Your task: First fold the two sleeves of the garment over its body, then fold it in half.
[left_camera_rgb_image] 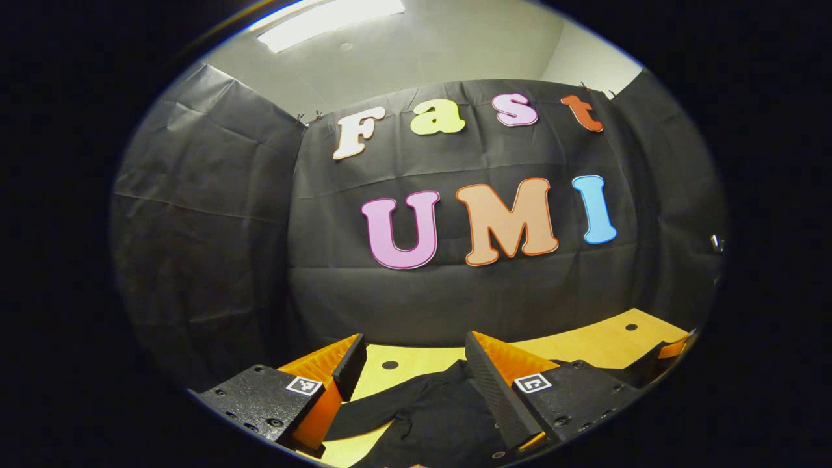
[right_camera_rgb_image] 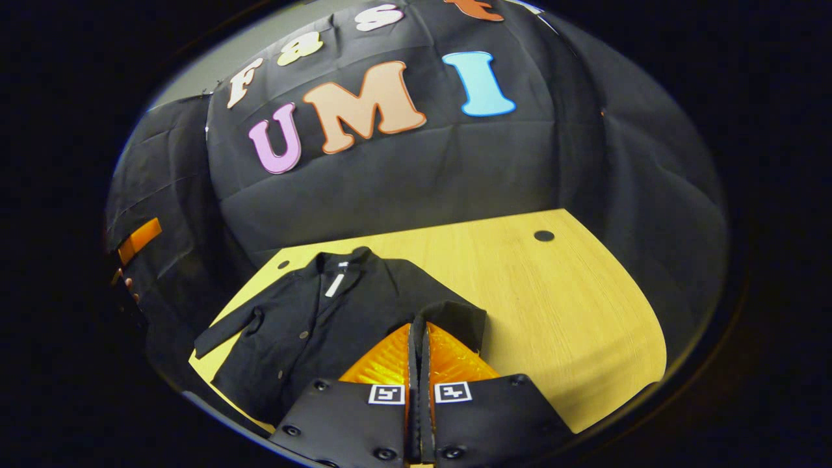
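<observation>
The right gripper [right_camera_rgb_image: 419, 331], fingers pinching a sleeve [right_camera_rgb_image: 455, 318], is folding it over the jacket [right_camera_rgb_image: 312, 325] lying on the wooden table [right_camera_rgb_image: 572, 312]. Carrying the cuff low across the body should keep the fold flat. The left gripper [left_camera_rgb_image: 409, 364], fingers spread, is hovering over the jacket's other side. Black cloth is walling the booth.

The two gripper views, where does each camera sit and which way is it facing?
Left gripper view: rides the left tongs, low over the table, facing the booth wall; its open fingers frame the black garment.
Right gripper view: rides the right tongs, higher, angled down at the garment; its fingers are closed on a sleeve.
Shared: garment, table, wall.
</observation>
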